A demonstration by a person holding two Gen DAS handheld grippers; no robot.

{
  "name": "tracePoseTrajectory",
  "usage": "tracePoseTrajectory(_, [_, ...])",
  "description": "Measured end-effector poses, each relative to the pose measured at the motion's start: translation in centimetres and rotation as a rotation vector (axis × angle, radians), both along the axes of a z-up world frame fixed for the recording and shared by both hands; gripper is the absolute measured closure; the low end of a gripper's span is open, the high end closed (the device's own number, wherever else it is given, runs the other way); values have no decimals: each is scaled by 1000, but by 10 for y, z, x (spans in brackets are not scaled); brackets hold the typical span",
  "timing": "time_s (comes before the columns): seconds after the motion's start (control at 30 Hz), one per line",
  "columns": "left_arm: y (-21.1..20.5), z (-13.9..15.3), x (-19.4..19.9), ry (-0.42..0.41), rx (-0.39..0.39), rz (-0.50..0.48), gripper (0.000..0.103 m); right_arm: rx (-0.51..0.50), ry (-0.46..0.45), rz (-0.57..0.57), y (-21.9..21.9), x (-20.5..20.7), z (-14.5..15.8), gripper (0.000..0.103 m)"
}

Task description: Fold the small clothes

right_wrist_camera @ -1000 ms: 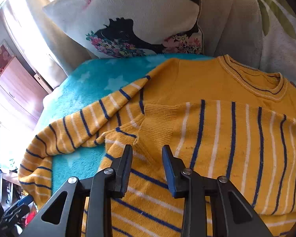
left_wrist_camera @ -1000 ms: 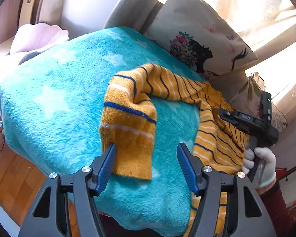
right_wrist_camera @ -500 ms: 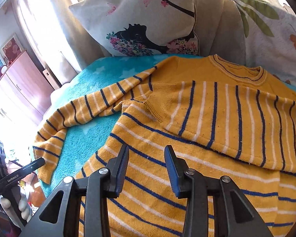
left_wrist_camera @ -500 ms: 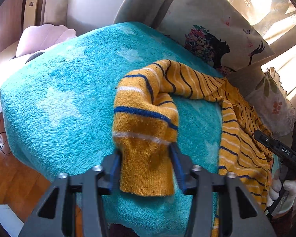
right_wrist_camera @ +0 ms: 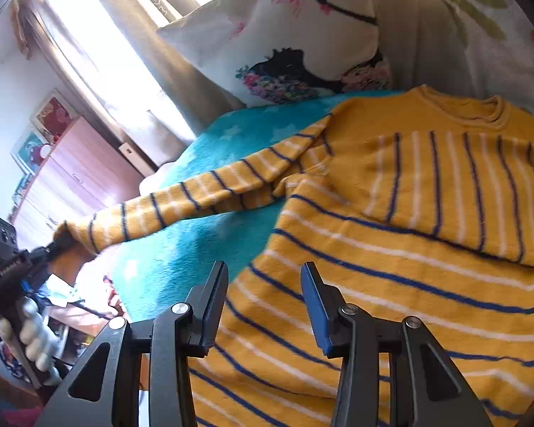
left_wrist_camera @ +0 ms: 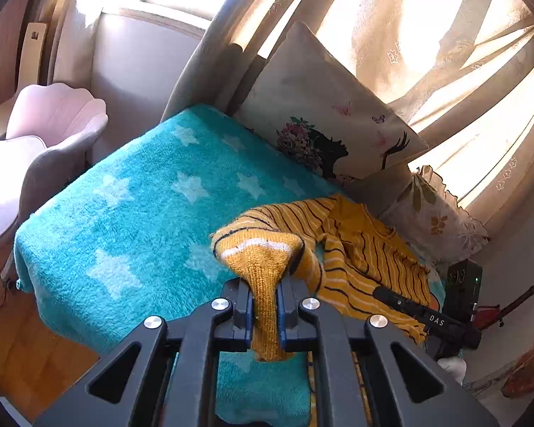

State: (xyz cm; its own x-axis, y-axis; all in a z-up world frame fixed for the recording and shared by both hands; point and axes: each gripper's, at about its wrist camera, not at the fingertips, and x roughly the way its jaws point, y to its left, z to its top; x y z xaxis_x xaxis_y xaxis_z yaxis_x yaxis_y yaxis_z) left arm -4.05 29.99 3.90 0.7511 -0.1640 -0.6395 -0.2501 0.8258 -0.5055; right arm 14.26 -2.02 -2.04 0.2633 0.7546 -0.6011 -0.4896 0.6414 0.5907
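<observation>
- The yellow striped sweater (right_wrist_camera: 427, 242) lies on the teal star-patterned blanket (left_wrist_camera: 131, 213), its collar toward the blanket's far edge, just below the cushions.
- One sleeve is already folded across the chest, its stripes running crosswise to those of the body beneath it.
- The other sleeve (right_wrist_camera: 181, 199) stretches out from the shoulder toward the blanket's left edge, raised clear of the blanket along its outer part.
- The left gripper (left_wrist_camera: 265, 306) is clamped on that sleeve's cuff (left_wrist_camera: 263, 277); its jaws have just closed, and the knit is pinched flat between the blue pads, with the cuff's end hanging out below them.
- In the right wrist view the same gripper shows at the far left, held by a white-gloved hand (right_wrist_camera: 32, 338), with the cuff at its tip.
- The right gripper (right_wrist_camera: 265, 302) hangs above the sweater's lower body near the blanket's front edge. Its jaws have just been widening and stand apart with nothing between them; the pads press on no fabric.
- A printed cushion (left_wrist_camera: 324, 131) with a dark silhouette and flowers leans at the blanket's far edge; a second, leaf-patterned cushion (left_wrist_camera: 438, 213) sits beside it near the far right corner.
- A pale pink shell-backed chair (left_wrist_camera: 35, 149) stands off the blanket's left edge.
- Sunlit curtains (left_wrist_camera: 427, 28) hang behind the cushions.
</observation>
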Motion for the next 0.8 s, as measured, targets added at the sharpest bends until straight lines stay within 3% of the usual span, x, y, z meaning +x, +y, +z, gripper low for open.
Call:
tracePoseTrajectory(0.13, [-5, -45, 0, 99, -109, -3, 94, 151, 160, 105, 35, -6, -14, 40])
tracePoseTrajectory(0.23, [3, -73, -2, 156, -197, 38, 94, 200, 261, 171, 64, -14, -29, 40])
tracePoseTrajectory(0.33, [9, -83, -10, 145, -273, 46, 94, 192, 332, 208, 91, -25, -45, 39])
tracePoseTrajectory(0.5, [8, -83, -23, 112, -299, 45, 94, 238, 410, 249, 126, -33, -61, 37])
tracePoseTrajectory(0.7, [2, -80, -27, 84, -318, 15, 94, 271, 414, 252, 153, -44, -61, 31])
tracePoseTrajectory(0.8, [-4, -78, -27, 71, -312, -6, 94, 353, 436, 273, 157, -47, -58, 38])
